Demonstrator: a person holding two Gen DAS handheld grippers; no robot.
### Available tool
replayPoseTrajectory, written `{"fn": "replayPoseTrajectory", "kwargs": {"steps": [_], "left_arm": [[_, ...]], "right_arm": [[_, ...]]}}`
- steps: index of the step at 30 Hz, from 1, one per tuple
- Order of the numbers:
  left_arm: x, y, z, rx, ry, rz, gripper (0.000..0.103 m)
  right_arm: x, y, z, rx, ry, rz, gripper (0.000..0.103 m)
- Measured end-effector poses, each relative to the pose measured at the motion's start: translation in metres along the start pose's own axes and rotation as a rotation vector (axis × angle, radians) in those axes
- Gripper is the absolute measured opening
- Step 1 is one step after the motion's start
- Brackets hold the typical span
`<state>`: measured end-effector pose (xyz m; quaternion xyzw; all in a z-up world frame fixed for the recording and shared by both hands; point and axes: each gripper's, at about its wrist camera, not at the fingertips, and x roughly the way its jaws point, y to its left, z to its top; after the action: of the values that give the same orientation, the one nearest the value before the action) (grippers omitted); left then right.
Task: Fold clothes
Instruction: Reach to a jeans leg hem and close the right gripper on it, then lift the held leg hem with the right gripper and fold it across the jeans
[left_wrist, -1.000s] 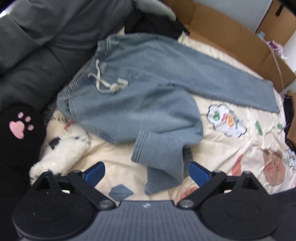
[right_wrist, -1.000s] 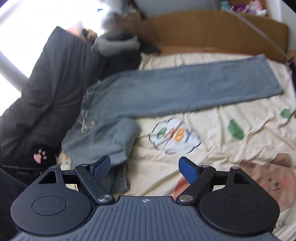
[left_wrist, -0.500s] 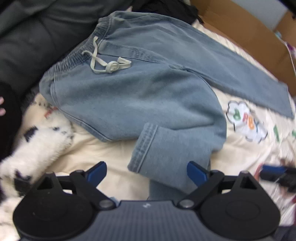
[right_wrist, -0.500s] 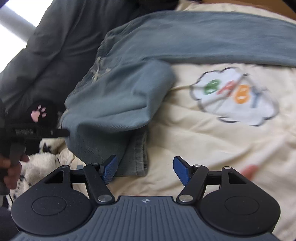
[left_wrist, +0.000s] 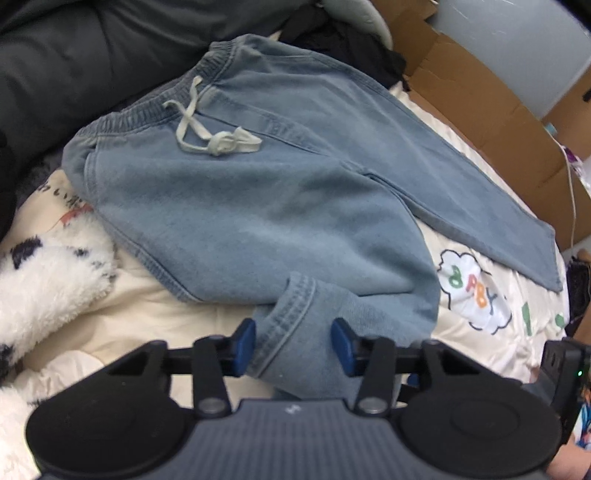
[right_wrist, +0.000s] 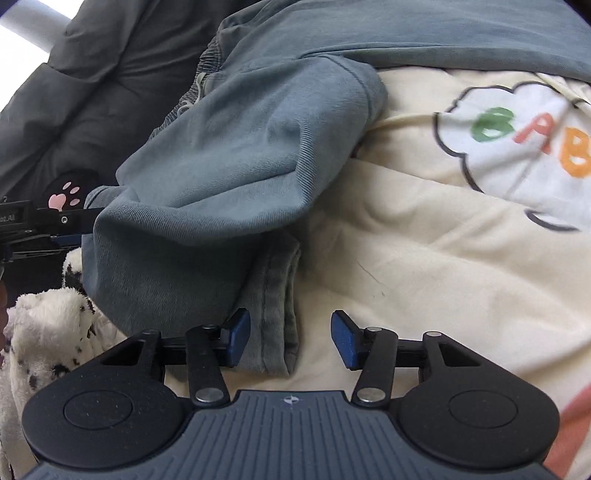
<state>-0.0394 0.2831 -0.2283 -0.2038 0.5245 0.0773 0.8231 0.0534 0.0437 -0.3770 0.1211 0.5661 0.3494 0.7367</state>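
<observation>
Working from the left, we see a white plush with black spots lying on the cream bedspread, and above it a dark grey quilted coat bunched along the edge of the bed.

The light blue drawstring jeans lie on the bedspread with the waistband toward the coat and the cream drawstring knotted on top. One leg runs straight out to the right, toward the cardboard boxes. The other leg is doubled back on itself, so its hem sits at the near edge, close to us.

Our left gripper is down over that turned-back hem. Its fingers are closing, with the cuff fabric between the blue pads; the left pad looks to be against the denim, but we cannot tell whether the cloth is truly pinched yet.

In the right wrist view, our right gripper is at the lower layer of the same folded leg, where a narrow seamed edge pokes out from under the fold. Its fingers are closing too; the edge lies between them, just beside the left pad, while the right pad stands apart over bare bedspread.

Farther right, a cloud print with coloured letters marks the bedspread.
</observation>
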Motion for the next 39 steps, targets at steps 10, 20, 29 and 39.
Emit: {"fn": "replayPoseTrajectory", "kwargs": {"steps": [10,20,29,39], "left_arm": [[0.008,-0.002,-0.003,0.025,0.023,0.048,0.040],[0.018,0.000,-0.010,0.017,0.050,0.080,0.040],[0.024,0.004,-0.016,0.001,0.068,0.088,0.040],[0.031,0.009,-0.018,-0.004,0.095,0.091,0.040]], "right_arm": [[0.025,0.005,0.017,0.016,0.008,0.028,0.049],[0.024,0.010,0.015,0.008,-0.003,0.032,0.023],[0.016,0.011,0.015,0.015,-0.026,0.063,0.016],[0.028,0.014,0.021,0.042,-0.006,0.095,0.017]]}}
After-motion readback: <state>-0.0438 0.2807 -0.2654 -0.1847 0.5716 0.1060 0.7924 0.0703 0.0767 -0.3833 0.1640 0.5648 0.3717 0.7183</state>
